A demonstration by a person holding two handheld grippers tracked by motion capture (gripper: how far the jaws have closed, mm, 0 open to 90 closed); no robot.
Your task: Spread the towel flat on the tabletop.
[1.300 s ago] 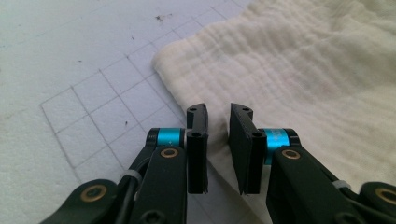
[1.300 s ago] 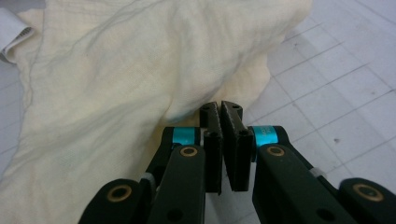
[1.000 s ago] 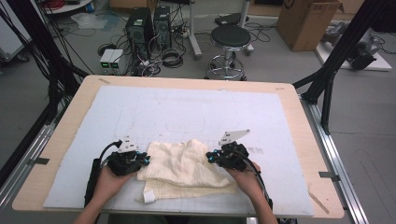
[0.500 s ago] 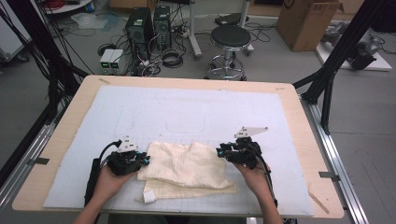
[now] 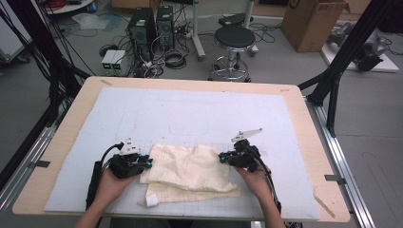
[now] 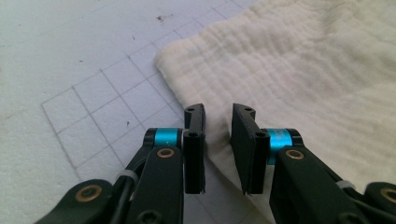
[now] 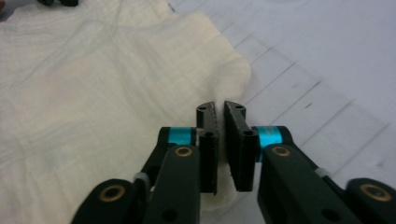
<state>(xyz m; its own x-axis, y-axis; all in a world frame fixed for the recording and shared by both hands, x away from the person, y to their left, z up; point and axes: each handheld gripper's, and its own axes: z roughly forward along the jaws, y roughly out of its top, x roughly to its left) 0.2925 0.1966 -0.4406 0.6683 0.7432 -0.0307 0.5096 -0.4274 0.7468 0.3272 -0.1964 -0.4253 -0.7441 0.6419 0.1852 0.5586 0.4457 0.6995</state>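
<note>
The cream cloth point(image 5: 190, 168) lies half folded on the bench point(image 5: 304, 123). The left tool point(image 6: 218, 122) stands slightly open at the cloth's edge, and the right tool point(image 7: 219, 114) is closed on the opposite edge; smoothing and more folding remain.

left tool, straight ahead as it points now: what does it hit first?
Probably the cream cloth: its edge already lies between the left tool jaws, with more folded cloth ahead. Depth is unclear; the gridded mat lies to the side.

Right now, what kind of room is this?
Probably a lab or workshop. Computer towers and tangled cables sit on the floor beyond the table, with a stool and a cardboard box nearby.
</note>
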